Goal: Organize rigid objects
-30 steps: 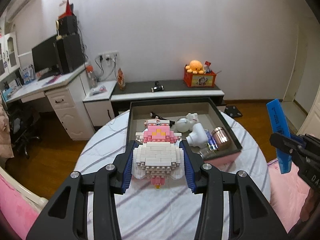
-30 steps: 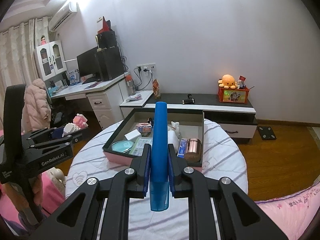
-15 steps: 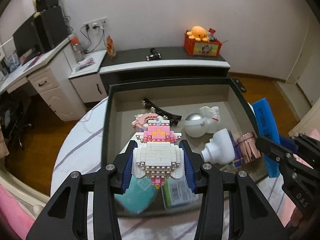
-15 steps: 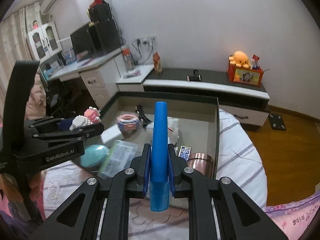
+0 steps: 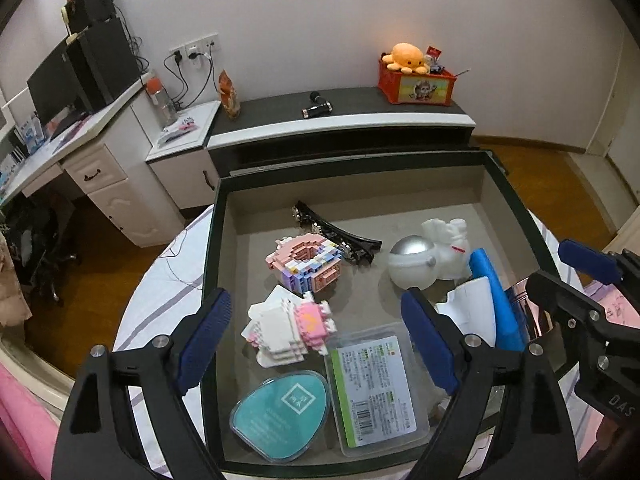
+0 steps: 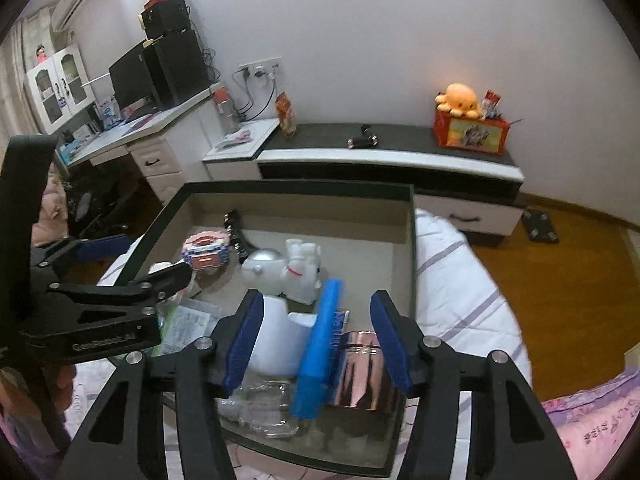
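A dark-rimmed box (image 5: 212, 240) stands on the round table. My left gripper (image 5: 318, 340) is open above its near left part. A white and pink brick figure (image 5: 288, 326) lies on its side in the box between my left fingers, free of them. My right gripper (image 6: 318, 340) is open over the box's near right part. A blue bar (image 6: 320, 344) leans between a white hair dryer (image 6: 272, 340) and a copper can (image 6: 360, 372), touching neither finger; it also shows in the left wrist view (image 5: 496, 304).
The box also holds a pink brick ring (image 5: 304, 264), a black hair clip (image 5: 336, 232), a white astronaut toy (image 5: 428, 256), a teal case (image 5: 280, 416) and a green-edged packet (image 5: 372, 388). A low cabinet (image 5: 340, 120) and a desk (image 5: 60, 148) stand behind the table.
Both grippers moved forward over the box and opened. The left let go of the brick figure, which now lies in the box. The right let go of the blue bar, which now leans inside.
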### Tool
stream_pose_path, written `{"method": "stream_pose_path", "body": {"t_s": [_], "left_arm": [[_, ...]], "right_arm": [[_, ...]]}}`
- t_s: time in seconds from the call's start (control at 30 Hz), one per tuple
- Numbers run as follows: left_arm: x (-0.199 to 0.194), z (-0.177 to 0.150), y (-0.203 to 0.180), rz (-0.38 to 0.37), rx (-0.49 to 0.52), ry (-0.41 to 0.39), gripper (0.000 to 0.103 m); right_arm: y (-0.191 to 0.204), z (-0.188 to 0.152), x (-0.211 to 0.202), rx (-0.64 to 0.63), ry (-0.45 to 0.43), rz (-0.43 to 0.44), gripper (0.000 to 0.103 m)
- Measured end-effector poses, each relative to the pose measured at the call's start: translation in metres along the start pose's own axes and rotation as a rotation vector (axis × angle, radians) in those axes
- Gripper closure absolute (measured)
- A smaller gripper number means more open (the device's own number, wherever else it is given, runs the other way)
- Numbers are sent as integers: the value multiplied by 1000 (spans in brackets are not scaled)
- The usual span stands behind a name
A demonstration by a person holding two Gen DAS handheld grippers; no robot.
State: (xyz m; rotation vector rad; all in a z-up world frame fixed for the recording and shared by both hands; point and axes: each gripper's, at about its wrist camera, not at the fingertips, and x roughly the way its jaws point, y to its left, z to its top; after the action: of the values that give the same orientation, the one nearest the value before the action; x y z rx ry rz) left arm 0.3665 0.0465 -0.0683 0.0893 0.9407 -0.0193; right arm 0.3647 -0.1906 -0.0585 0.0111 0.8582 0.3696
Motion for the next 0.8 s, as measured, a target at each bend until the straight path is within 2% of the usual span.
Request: {"method": "stream_pose_path", "body": {"t_s": [0.17, 0.3, 0.5, 0.63, 0.8], "left_arm": [[-6, 0, 1, -5, -10, 1, 15], [-19, -4, -4, 14, 4, -28, 15], [-53, -17, -8, 3, 0, -86, 15], [-82, -31, -9, -3, 5, -152, 12], [-118, -61, -7, 2, -32, -222, 9]], "right_arm": [[-2, 1, -8, 2, 2, -7, 45], [-3, 1, -17, 13, -12, -24, 44], [8, -7, -51, -31, -69, -58, 44], [20, -18, -82, -50, -130, -96, 25], [34, -39, -116, -65, -170, -111, 24]]}}
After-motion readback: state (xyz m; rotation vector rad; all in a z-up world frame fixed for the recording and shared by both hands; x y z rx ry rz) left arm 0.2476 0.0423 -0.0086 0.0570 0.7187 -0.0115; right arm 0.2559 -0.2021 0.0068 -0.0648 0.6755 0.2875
